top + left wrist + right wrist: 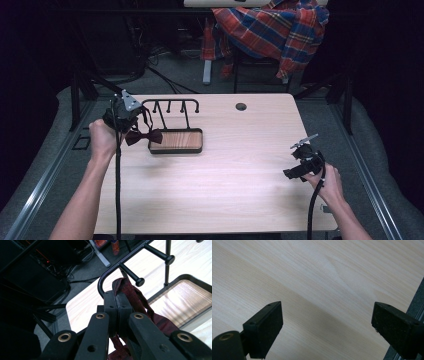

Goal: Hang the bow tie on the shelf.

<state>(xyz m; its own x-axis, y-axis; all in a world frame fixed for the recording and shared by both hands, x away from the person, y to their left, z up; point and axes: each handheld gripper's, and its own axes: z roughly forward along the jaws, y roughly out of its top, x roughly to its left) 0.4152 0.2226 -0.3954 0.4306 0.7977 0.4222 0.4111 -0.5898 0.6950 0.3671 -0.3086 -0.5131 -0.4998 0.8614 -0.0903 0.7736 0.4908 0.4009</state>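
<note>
Left gripper point(126, 116) pinched tight on bow tie point(144, 136) strap, far-left of table point(240, 170). Tie hung just left of rack point(176, 141), long axis running left-right. Strap end mostly hidden behind jaws. Right gripper point(296, 169) spread wide, hovering over bare wood, near-right.

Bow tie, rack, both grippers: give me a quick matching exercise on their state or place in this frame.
Things:
1. bow tie
2. peg rack
3. right gripper
4. left gripper

States or places:
A. open, over bare table
B. shut on dark red fabric
C. standing on the table, pegs bare
D. hanging from a gripper beside the rack's tray

Pairs: 1-D, 2-C, 3-A, 4-B
</note>
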